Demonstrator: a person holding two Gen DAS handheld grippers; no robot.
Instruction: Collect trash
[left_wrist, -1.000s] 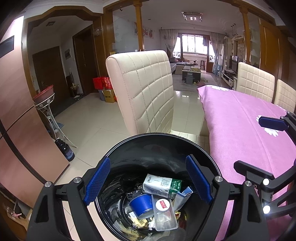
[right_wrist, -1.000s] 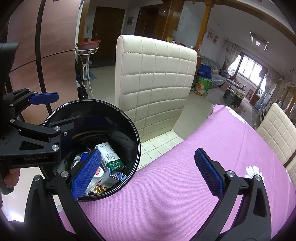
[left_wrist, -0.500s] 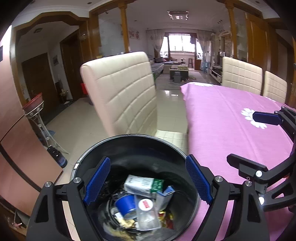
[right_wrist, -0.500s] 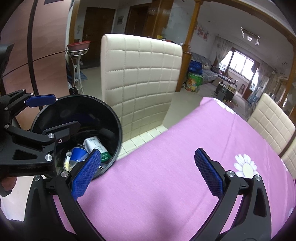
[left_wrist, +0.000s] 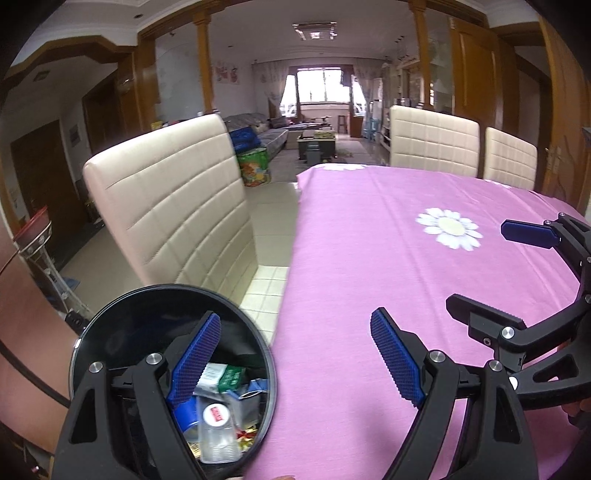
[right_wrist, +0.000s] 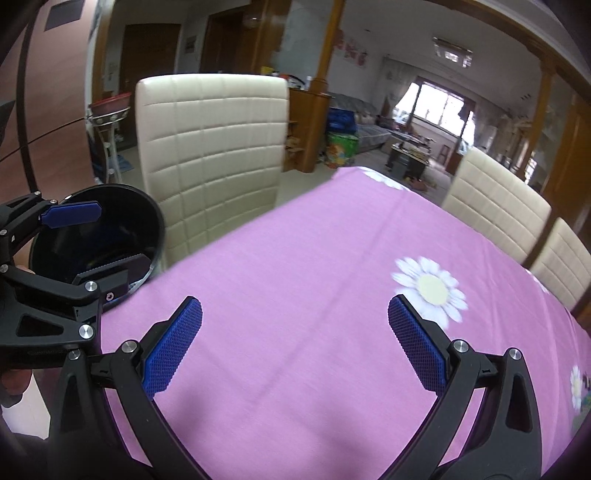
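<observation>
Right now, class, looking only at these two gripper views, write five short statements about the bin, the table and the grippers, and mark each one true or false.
1. The black bin holds trash. True.
2. The left gripper grips a carton. False: it is open and holds nothing.
3. The tablecloth is pink with daisies. True.
4. The bin stands on the table. False: it sits beside the table's edge, near a cream chair.
5. The right gripper is open. True.

Left gripper (left_wrist: 295, 358) and right gripper (right_wrist: 294, 343) hover side by side, jaws spread wide, holding nothing.
</observation>
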